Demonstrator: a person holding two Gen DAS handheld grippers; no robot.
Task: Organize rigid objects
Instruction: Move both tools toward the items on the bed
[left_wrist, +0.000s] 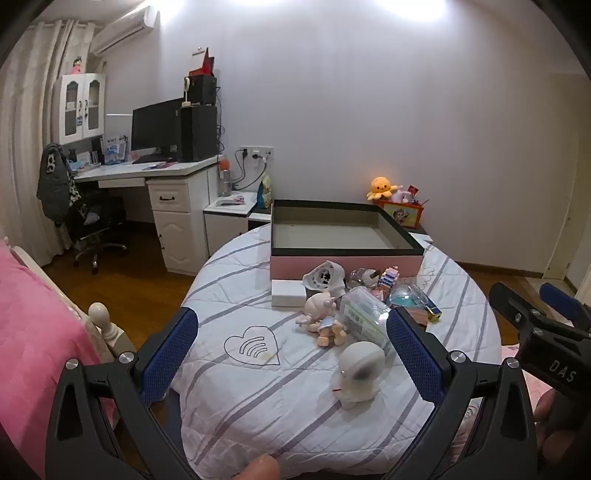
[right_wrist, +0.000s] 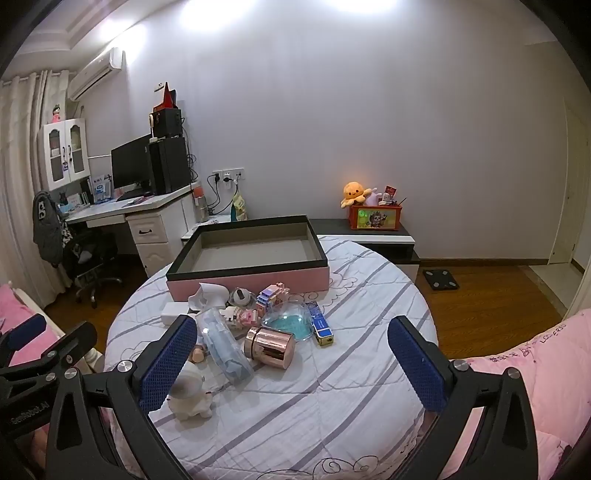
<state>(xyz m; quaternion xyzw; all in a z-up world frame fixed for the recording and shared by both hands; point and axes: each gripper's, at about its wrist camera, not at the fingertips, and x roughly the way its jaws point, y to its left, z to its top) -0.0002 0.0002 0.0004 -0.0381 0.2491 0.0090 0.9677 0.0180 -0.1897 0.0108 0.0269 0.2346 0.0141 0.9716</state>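
- Ahead of both grippers, on the round quilted table (right_wrist: 332, 398), lies a crowded heap of small things: a white figure (left_wrist: 360, 373), a baby doll (left_wrist: 325, 314), a clear tube (right_wrist: 223, 345), a copper jar (right_wrist: 271, 347). The empty pink box (right_wrist: 251, 280) stands just beyond them.
- Left gripper (left_wrist: 291, 354) has its jaws wide apart, holding nothing, tilted downward over the table's near half; the white figure sits between its fingers but apart from them.
- Right gripper (right_wrist: 291, 363) is likewise spread and empty, angled downward, with the copper jar in front of it.
- Risk, as I judge it: the things touch, so closing on one may nudge its neighbours; the jar, lying on its side, could roll off.
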